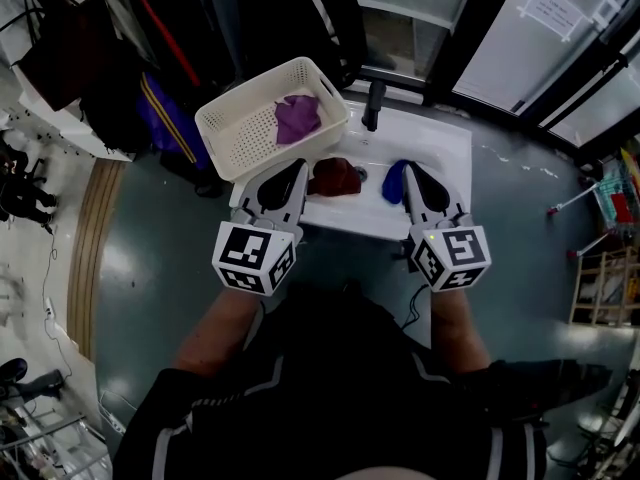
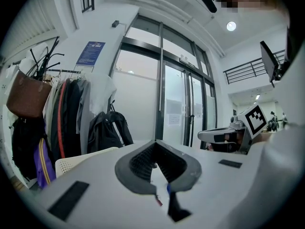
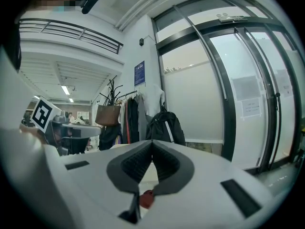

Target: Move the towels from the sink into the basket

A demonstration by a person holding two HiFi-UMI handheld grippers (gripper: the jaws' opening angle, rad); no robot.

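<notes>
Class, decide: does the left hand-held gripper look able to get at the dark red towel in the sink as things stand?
Probably yes: the left hand-held gripper points at the dark red towel in the sink with nothing between. Its jaws are shut, so they must open first.

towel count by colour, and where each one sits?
Purple towel: 1, in the basket
Red towel: 1, in the sink
Blue towel: 1, in the sink
Total: 3 towels
</notes>
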